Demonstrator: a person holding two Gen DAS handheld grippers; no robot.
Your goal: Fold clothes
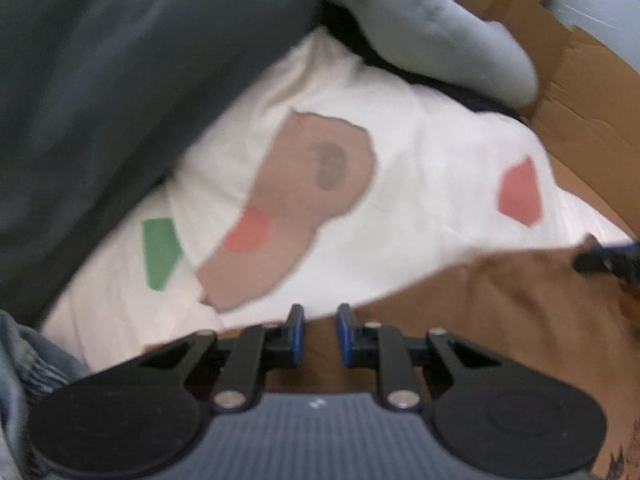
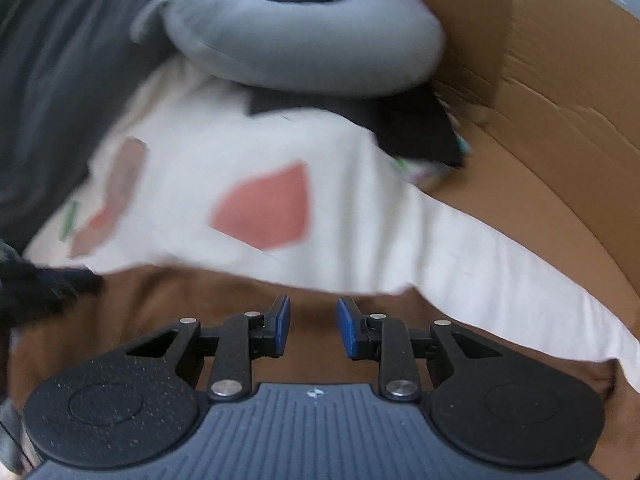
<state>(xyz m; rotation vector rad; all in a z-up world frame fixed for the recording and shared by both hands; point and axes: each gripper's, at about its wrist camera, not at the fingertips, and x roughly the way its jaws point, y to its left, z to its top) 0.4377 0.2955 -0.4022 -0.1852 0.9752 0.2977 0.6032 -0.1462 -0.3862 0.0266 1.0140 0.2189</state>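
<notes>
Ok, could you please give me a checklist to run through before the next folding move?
1. Left tongs apart with nothing pinched: ok.
2. Right tongs apart with nothing pinched: ok.
3. Brown garment lies below both tongs: ok.
4. White garment free of other clothes: not ok, a grey garment lies over its far edge.
5. Brown garment spread flat: cannot tell, blurred and mostly out of frame.
</notes>
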